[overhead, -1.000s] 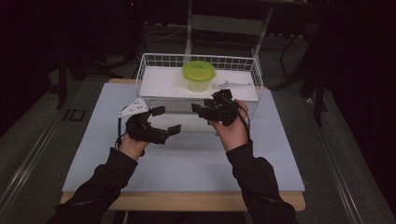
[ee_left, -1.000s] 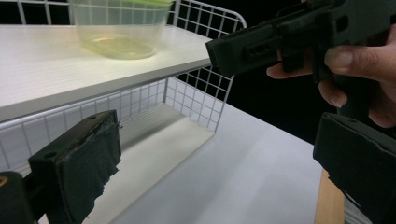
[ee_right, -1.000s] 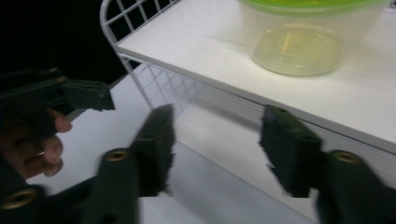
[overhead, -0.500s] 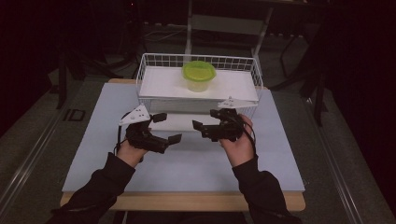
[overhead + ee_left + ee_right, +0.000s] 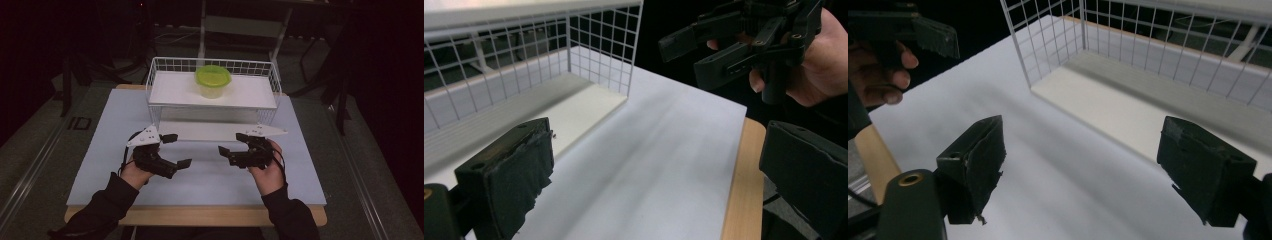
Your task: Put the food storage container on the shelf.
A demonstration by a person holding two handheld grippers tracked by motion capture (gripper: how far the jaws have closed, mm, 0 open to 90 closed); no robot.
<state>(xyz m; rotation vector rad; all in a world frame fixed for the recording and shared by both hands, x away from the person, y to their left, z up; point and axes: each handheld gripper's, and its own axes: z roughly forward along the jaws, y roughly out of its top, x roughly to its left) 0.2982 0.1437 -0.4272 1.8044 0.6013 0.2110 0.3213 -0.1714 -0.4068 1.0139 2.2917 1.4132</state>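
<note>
Over the counter (image 5: 100, 150), short of the rack (image 5: 212, 102), you hold both the left gripper (image 5: 172, 153) and the right gripper (image 5: 234, 144) with jaws wide and empty. Keep them apart and level, and judge your line to the tub (image 5: 213, 81) first.

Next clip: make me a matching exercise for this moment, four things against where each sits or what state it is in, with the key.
Things:
1. lidded container
2. wire rack
3. left gripper
4. right gripper

Places or states:
A. open, held over the mat at the person's left
B. on the rack's upper shelf
C. open, held over the mat at the person's right
D. standing at the mat's far edge

Pairs: 1-B, 2-D, 3-A, 4-C
</note>
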